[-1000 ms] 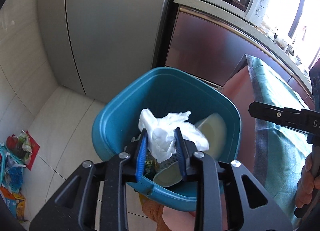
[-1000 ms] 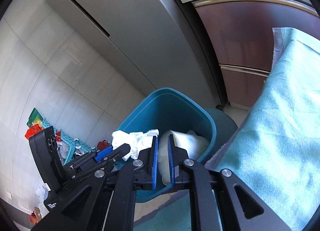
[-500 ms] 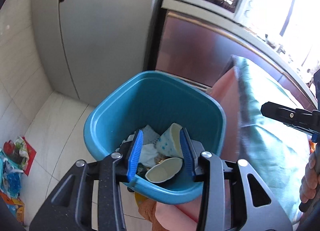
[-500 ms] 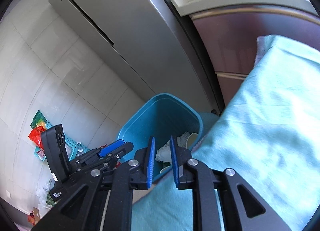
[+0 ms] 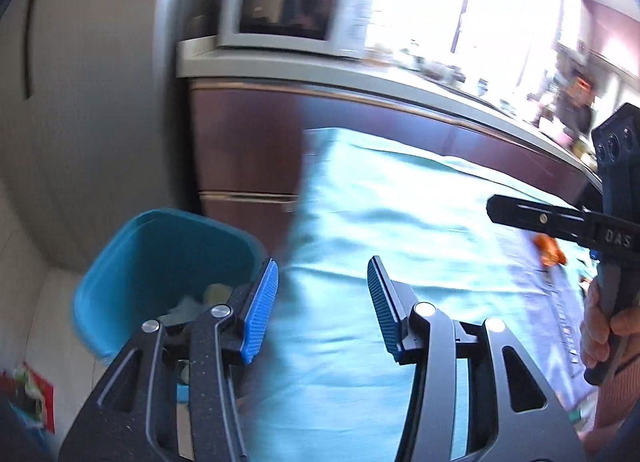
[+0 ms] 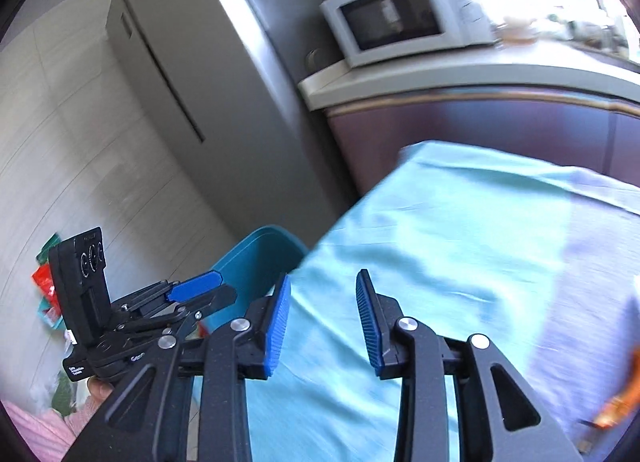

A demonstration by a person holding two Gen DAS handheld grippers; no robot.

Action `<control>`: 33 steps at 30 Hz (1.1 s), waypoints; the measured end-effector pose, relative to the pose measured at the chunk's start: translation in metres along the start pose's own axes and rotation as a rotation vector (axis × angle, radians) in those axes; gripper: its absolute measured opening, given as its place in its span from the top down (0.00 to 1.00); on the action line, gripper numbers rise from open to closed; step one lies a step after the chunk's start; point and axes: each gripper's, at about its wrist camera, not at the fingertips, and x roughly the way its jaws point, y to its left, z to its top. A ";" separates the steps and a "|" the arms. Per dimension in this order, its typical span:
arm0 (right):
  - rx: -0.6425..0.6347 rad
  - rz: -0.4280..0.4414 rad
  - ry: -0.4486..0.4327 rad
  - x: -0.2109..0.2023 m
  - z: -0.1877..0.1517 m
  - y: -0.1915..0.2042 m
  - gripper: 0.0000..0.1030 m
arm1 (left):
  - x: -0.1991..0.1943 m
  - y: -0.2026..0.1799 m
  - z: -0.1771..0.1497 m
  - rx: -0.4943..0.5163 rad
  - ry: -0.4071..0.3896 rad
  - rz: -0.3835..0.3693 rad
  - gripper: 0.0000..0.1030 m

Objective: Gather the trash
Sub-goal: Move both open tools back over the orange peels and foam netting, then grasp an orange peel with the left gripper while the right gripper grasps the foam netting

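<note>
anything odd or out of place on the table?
An orange scrap lies on the teal cloth near its right edge, not in the blue bin. Both views are motion-blurred, so what it is stays unclear.

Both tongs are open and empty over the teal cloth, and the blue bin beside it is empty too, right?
Not quite: the blue bin is not empty. The left wrist view shows trash inside. Left tongs and right tongs are open and empty over the teal cloth.

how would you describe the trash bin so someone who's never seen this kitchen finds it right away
Start at the tall grey fridge and the white microwave on the counter beside it. On the floor below, against the table with the light blue cloth, stands the bin. It is the only deep teal plastic tub, open-topped, with pale scraps inside.
</note>
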 end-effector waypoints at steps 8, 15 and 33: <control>0.114 -0.192 -0.100 -0.075 -0.026 -0.067 0.66 | 0.026 -0.101 0.003 0.160 0.052 -0.171 0.55; 0.246 -0.314 -0.167 -0.126 -0.051 -0.128 0.60 | 0.054 -0.176 -0.001 0.257 0.105 -0.273 0.55; 0.441 -0.365 -0.086 -0.111 -0.042 -0.223 0.48 | 0.110 -0.276 -0.002 0.385 0.233 -0.354 0.55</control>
